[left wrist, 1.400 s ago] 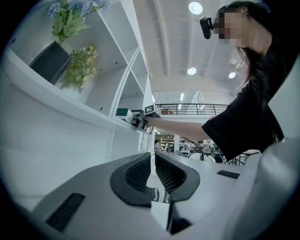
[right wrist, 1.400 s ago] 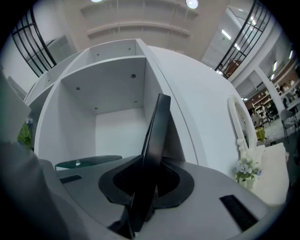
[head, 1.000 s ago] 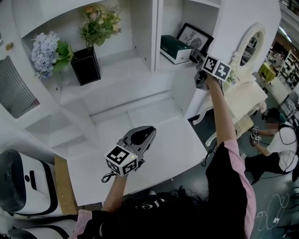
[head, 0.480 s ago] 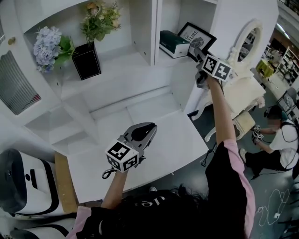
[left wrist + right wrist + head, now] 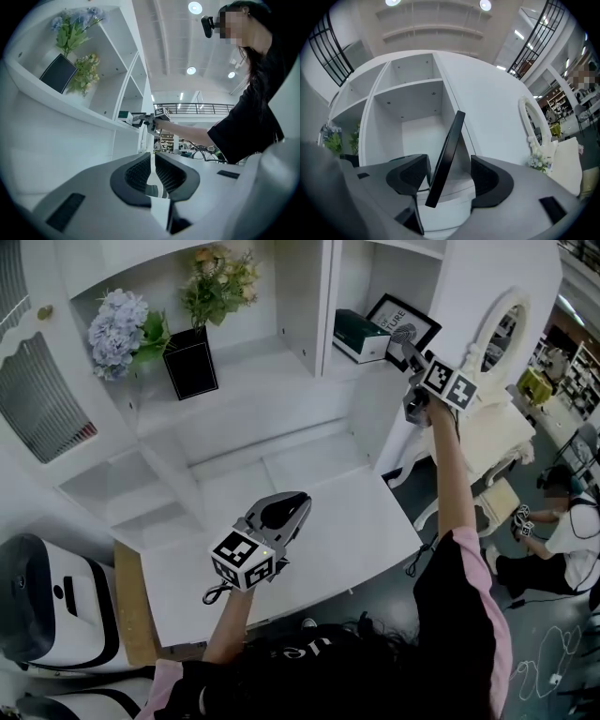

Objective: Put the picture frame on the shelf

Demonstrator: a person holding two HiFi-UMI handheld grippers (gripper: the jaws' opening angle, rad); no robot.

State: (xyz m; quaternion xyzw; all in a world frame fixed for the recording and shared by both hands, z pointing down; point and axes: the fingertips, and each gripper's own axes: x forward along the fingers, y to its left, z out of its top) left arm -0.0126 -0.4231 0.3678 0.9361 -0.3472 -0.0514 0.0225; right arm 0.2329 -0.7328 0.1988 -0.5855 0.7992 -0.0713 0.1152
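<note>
- Plainly, the right gripper (image 5: 409, 343) is covering the lower corner of the picture frame (image 5: 401, 319) in the head view, so the foot of the frame is not showing there.
- In the right gripper view the right gripper (image 5: 449, 180) is opening its jaws. The picture frame (image 5: 446, 154) is standing tilted between them, edge-on, with a gap showing at each pad.
- The frame is sitting in the right compartment of the white shelf (image 5: 314, 296), just right of a green box (image 5: 361, 336) and leaning toward the far wall.
- The left gripper (image 5: 296, 509) is hovering over the white tabletop (image 5: 366, 521). In its own view the left gripper (image 5: 153, 165) is holding its jaws together with nothing between them.
- Compared with a second ago, the frame is keeping its place beside the green box. The black vase (image 5: 190, 362) is now appearing farther right in the head view, as the camera has turned.
- Dark lettering is showing on the frame's print, too small and partly covered to read; the box label is likewise unreadable.
</note>
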